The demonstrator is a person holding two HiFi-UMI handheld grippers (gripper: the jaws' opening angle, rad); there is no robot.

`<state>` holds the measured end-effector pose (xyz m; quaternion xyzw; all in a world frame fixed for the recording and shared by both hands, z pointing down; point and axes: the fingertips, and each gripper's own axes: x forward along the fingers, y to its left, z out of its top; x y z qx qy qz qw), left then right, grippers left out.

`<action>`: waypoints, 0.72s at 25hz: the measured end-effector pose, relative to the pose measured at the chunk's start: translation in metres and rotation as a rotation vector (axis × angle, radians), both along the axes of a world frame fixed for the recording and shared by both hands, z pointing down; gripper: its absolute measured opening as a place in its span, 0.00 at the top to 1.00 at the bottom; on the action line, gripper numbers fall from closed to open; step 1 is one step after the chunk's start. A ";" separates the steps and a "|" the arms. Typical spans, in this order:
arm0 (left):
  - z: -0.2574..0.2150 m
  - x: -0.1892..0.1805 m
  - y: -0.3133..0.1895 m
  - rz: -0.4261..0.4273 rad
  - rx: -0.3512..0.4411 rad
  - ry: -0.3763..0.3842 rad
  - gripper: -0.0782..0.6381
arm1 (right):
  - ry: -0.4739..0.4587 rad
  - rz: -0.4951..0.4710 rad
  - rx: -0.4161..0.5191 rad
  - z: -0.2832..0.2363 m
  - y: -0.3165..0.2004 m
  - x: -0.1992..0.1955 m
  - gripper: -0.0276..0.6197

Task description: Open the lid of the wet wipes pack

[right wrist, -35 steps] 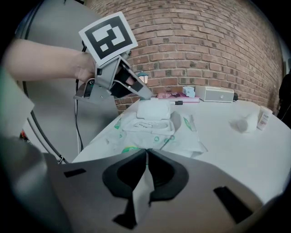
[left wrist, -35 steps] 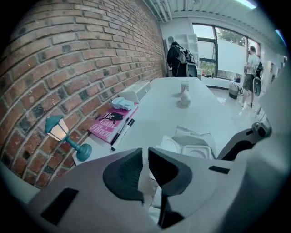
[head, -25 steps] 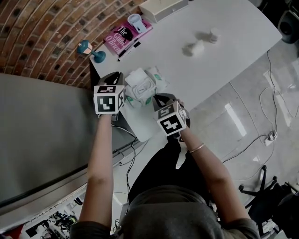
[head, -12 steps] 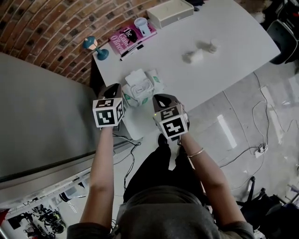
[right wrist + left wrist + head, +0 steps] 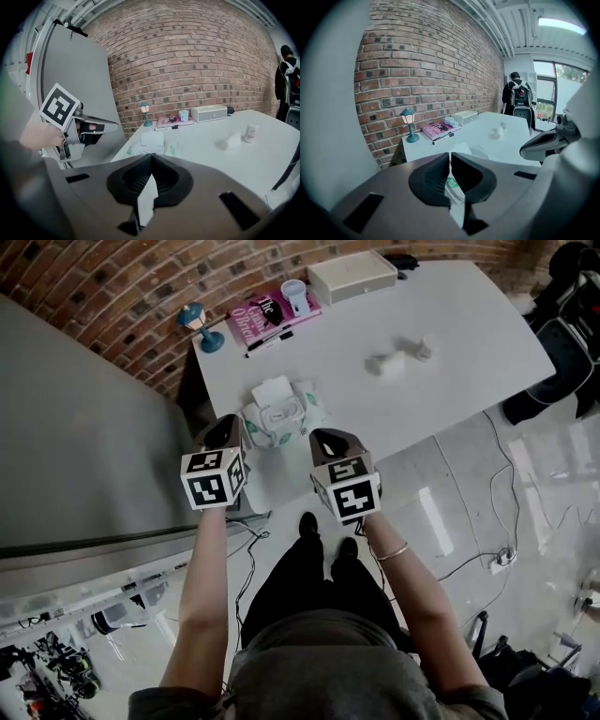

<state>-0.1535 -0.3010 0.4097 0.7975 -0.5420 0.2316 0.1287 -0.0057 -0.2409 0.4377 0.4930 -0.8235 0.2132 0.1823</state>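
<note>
From where the person stands, the pack [image 5: 281, 414] lies at 12 o'clock on the near edge of the table [image 5: 459, 324], close to its left corner. Its long axis runs roughly from 8 to 2 o'clock. The lid [image 5: 272, 390] looks already raised, with its white flap standing up on the far side toward 12 o'clock.

Both grippers hang just short of the pack, off the table edge. From the left gripper [image 5: 231, 422] the pack sits at about 1 o'clock. From the right gripper [image 5: 322, 434] it sits at about 11. Neither is clearly the nearer.

Each has its jaws pressed together with nothing between them, and neither touches the pack. If the lid does need more work, I'd expect either gripper to reach in along the flap's free edge.
</note>
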 end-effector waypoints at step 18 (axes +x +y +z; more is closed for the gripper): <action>-0.003 -0.014 0.070 -0.133 0.053 0.107 0.85 | 0.006 -0.001 0.048 -0.019 0.025 0.034 0.95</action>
